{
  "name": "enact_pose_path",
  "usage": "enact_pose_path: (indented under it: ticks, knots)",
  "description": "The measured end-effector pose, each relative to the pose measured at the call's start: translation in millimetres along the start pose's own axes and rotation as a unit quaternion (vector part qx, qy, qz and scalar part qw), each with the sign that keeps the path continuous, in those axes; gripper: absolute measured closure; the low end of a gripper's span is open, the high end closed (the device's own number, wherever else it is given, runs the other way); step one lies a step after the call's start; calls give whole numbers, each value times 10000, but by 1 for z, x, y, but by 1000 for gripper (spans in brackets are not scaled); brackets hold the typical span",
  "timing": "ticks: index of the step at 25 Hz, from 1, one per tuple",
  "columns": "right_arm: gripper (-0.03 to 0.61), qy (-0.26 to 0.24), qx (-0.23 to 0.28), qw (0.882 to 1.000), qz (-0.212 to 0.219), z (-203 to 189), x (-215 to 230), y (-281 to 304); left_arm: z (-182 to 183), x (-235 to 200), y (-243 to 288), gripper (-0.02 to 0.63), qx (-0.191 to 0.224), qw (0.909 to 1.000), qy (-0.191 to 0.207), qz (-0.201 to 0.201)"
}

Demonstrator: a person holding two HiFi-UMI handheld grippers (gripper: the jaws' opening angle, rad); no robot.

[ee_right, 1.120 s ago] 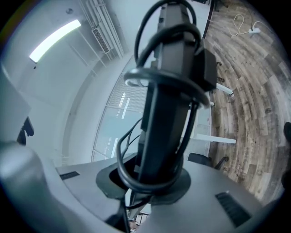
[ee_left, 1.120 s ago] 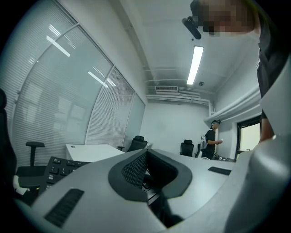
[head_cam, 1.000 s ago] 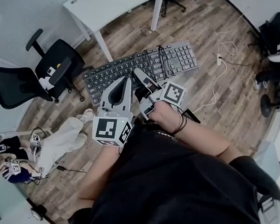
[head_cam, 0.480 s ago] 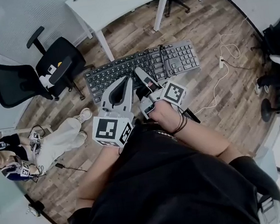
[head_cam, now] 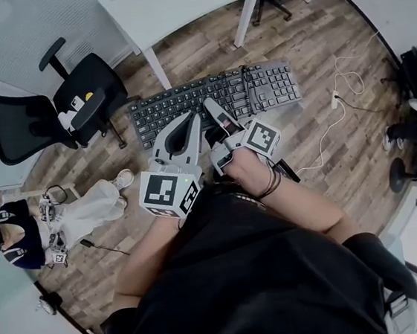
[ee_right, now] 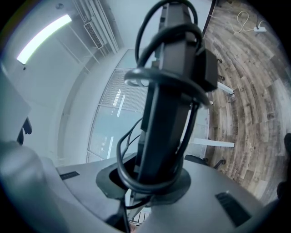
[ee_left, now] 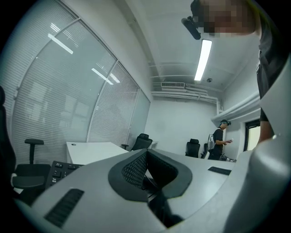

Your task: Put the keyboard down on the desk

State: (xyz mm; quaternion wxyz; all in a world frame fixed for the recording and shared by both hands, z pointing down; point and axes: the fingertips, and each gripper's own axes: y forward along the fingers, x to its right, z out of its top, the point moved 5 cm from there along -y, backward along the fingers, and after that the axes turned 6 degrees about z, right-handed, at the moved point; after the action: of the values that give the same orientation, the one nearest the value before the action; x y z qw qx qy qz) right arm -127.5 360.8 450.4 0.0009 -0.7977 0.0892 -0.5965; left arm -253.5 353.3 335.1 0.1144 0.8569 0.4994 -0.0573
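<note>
Keyboard (head_cam: 216, 98), cable (head_cam: 244, 87) wrapped round it, hangs above the floor (head_cam: 305, 32) short of the desk (head_cam: 175, 1), pinched at its near edge by the right gripper (head_cam: 214, 114) for carrying; left gripper (head_cam: 187, 121) rides alongside, jaws together, empty.

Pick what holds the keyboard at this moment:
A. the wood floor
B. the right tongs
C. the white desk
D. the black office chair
B: in the right gripper view the keyboard stands edge-on, clamped in the right tongs with its cable looped round it; the white desk lies beyond it.
</note>
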Motion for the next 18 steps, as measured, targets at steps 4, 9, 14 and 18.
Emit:
enact_pose_path:
  ticks: [4, 9, 14, 18]
  knots:
    - [489, 90, -83, 9999, 47, 31, 12, 22, 7, -4, 39, 598, 24, 9999, -58, 92]
    - [489, 9, -225, 9995, 214, 82, 23, 43, 17, 1, 95, 598, 109, 9997, -123, 177]
    - [489, -134, -358, 9989, 268, 129, 32, 53, 24, 19, 138, 598, 196, 9995, -78, 224]
    - [491, 5, -327, 9993, 200, 148, 41, 48, 25, 28, 159, 598, 170, 9996, -124, 195]
